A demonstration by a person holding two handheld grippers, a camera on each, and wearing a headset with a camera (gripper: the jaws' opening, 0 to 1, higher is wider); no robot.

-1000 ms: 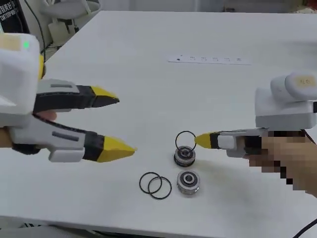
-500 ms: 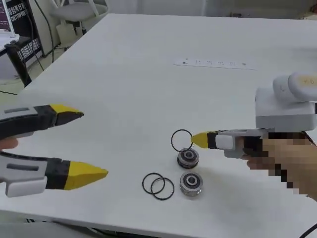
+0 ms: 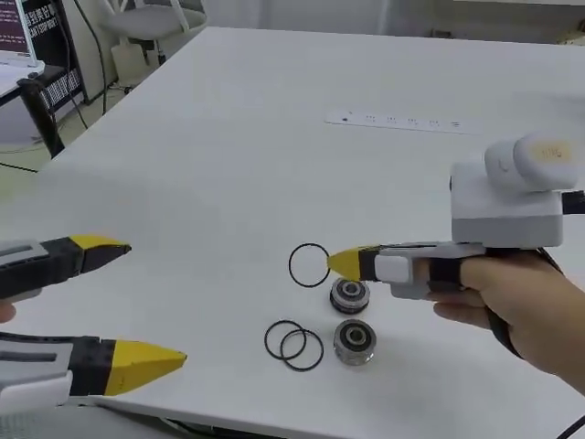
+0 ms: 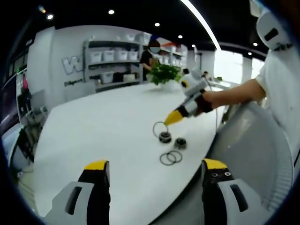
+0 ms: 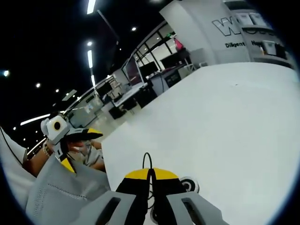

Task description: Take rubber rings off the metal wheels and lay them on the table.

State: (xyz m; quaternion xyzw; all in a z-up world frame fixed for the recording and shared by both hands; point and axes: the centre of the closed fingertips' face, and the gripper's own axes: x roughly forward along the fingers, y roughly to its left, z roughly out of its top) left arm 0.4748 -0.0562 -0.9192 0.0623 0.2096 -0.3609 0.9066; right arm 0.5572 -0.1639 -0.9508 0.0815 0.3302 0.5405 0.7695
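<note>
Ring (image 3: 291, 265) now lifted clear of its wheel (image 3: 350, 294), pinched in the closed right gripper (image 3: 338, 263); left gripper (image 3: 151, 302) wide apart, empty; next: lay it beside the 2 freed rings (image 3: 293, 344).

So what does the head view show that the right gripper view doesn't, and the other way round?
The head view adds two loose rings lying overlapped on the table, and a power strip. The right gripper view adds ceiling lights and a look from behind at its jaws, pinched together. Both share the right gripper pinching its held ring, a metal wheel, and the open left gripper.
</note>
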